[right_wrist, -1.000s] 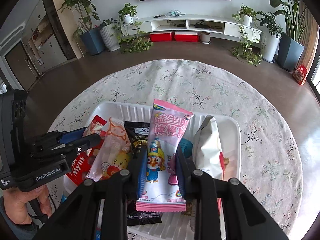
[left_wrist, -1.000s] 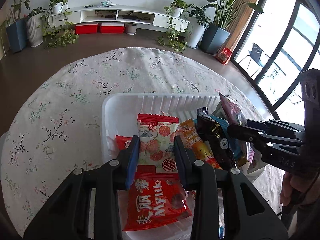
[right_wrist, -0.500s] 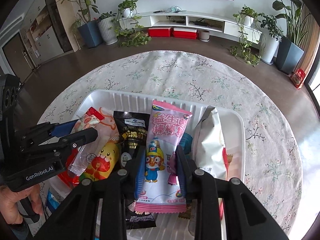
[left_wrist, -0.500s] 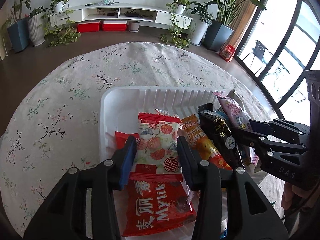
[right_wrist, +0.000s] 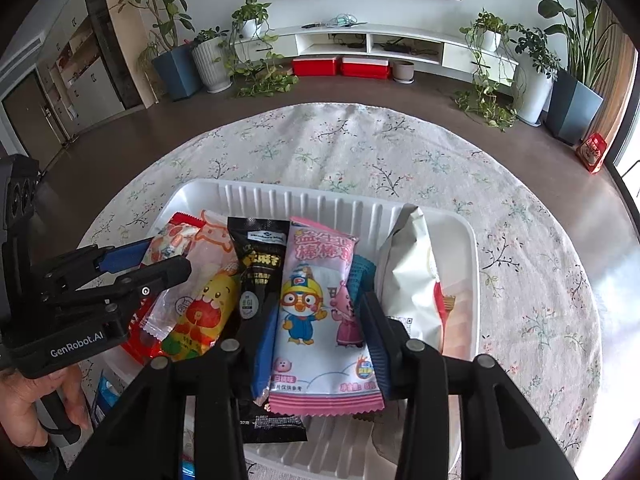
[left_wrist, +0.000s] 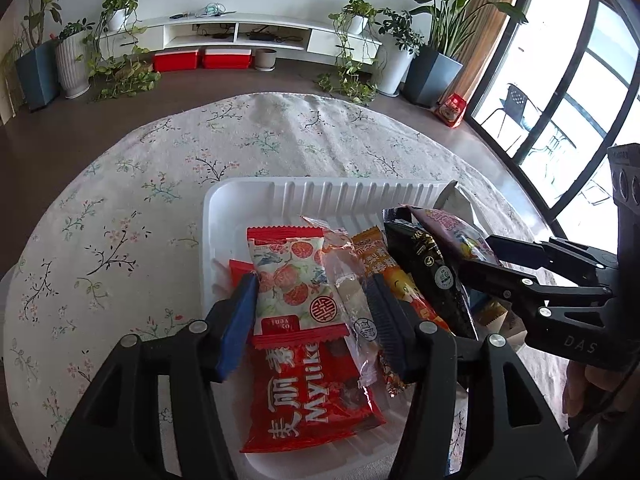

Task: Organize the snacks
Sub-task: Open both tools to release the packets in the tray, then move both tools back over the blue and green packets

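A white ribbed tray [left_wrist: 320,192] on the flowered tablecloth holds several snack packets. My left gripper [left_wrist: 312,286] is opening. A white packet with red fruit prints [left_wrist: 288,256] lies loose between its fingers, on top of a red packet [left_wrist: 312,400]. In the right wrist view my right gripper [right_wrist: 319,304] is opening too. A pink cartoon packet [right_wrist: 316,264] rests between its blue pads [right_wrist: 264,344] without being squeezed. A black packet [right_wrist: 260,256] and a silver bag [right_wrist: 408,272] flank the pink one. The left gripper [right_wrist: 166,258] shows at the tray's left side.
The round table's cloth [right_wrist: 400,152] lies bare beyond the tray [right_wrist: 320,204]. A person's hand [right_wrist: 24,396] holds the left gripper's handle. Plants, a white TV shelf [right_wrist: 400,40] and red boxes stand along the far wall. Tall windows [left_wrist: 568,92] are at the right.
Both grippers' jaws have spread wider. The white-and-red packet and the pink packet were pinched before and now sit loose, settled lower among the other snacks.
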`<state>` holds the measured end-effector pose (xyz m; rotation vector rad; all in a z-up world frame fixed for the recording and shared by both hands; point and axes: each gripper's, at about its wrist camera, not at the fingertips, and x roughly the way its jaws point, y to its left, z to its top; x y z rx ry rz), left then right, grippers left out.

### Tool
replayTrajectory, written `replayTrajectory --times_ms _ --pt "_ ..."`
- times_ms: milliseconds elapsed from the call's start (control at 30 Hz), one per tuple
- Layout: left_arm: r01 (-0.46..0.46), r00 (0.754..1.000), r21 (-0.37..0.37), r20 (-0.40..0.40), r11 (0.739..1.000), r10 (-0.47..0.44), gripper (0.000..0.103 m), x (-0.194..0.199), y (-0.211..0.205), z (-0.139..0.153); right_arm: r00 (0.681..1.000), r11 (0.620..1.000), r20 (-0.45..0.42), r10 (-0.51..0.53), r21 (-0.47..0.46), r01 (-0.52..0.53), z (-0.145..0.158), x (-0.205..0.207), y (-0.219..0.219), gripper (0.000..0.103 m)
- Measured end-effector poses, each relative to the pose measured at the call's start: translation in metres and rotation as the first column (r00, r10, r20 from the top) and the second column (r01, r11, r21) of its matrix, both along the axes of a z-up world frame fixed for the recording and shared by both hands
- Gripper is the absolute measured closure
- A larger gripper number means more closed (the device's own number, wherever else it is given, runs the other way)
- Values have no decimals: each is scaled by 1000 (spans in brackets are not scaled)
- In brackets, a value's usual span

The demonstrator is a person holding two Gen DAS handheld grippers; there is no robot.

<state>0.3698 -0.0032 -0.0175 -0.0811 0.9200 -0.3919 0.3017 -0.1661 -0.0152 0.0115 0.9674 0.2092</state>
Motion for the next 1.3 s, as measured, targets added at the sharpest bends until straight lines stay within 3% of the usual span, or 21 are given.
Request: replayTrajectory --times_ms 67,233,367,400,467,533,633,767,833,1100,1300 --pt "0 1000 0 13 1000 0 48 -5 1 5 1000 1000 10 -1 9 1 5 -4 -1 45" --pt "-8 999 -14 54 1000 9 34 -25 7 23 999 999 37 -1 38 -1 19 -19 -6 38" --pt "-8 995 -20 97 1000 10 4 -50 14 35 997 996 76 -4 93 -3 34 -41 -15 28" --pt "-10 994 -22 108 1000 12 0 -58 16 37 996 992 93 -3 123 -9 37 -49 -19 25" --pt "-13 992 -33 128 999 17 0 -75 20 41 992 985 122 -6 174 -16 42 -67 -26 11" --pt "-5 989 -40 146 999 11 0 -95 21 42 989 976 150 -3 216 -30 45 -85 -34 6" --pt "30 985 -28 172 999 -25 0 -125 18 42 987 963 162 -5 267 -39 44 -114 -42 5" --pt "82 967 51 237 995 -92 0 -170 7 39 983 942 180 -33 335 -30 37 -154 -58 5" --pt "92 963 43 249 995 -100 0 -189 7 36 983 927 174 -59 376 -10 28 -171 -66 4" --pt "144 976 18 164 989 -145 0 -217 9 25 990 863 56 -131 497 86 -23 -221 -79 4" --pt "242 964 49 100 969 -246 0 -214 4 18 992 863 40 -122 498 86 -34 -233 -75 4"
